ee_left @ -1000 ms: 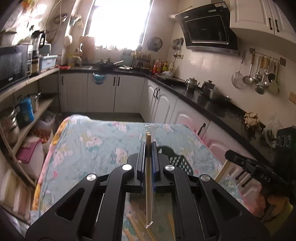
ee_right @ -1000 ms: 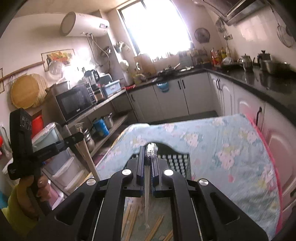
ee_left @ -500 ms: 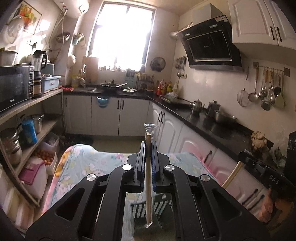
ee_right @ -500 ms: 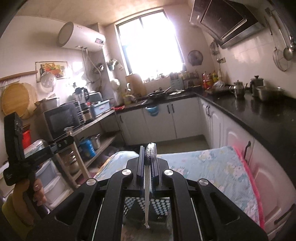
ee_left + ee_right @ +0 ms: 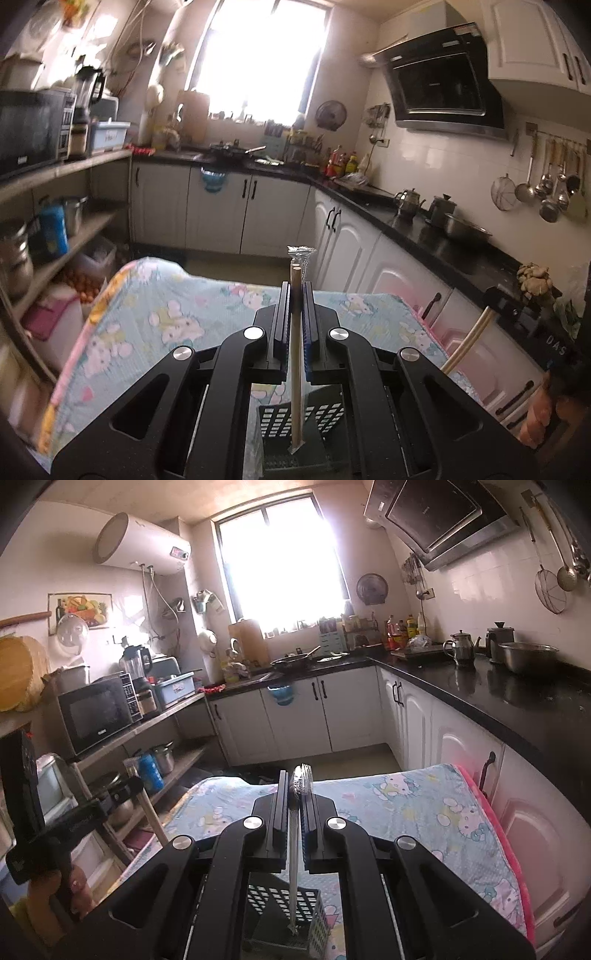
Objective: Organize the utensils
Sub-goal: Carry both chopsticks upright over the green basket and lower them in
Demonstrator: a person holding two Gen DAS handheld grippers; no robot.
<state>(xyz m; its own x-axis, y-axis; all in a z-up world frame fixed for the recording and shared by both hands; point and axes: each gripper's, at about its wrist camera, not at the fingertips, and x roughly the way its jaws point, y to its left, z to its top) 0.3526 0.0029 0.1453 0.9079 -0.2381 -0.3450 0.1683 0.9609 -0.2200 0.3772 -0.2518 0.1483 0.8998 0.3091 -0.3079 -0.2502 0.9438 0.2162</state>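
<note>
Above the black basket (image 5: 295, 424) on the flowered tablecloth (image 5: 155, 317), the left gripper (image 5: 294, 295) is clamped on a wrapped pair of chopsticks (image 5: 294, 354), held upright with its lower end over the basket's opening. The right gripper (image 5: 294, 786) is likewise clamped on another wrapped pair (image 5: 293, 867), upright, its lower end over that basket (image 5: 284, 904). Behind the basket stand white cabinets (image 5: 332, 709).

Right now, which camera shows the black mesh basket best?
The right wrist view: the black mesh basket shows a side wall and rim below the wrapped utensil. In the left wrist view, the basket is mostly hidden behind the gripper body.
</note>
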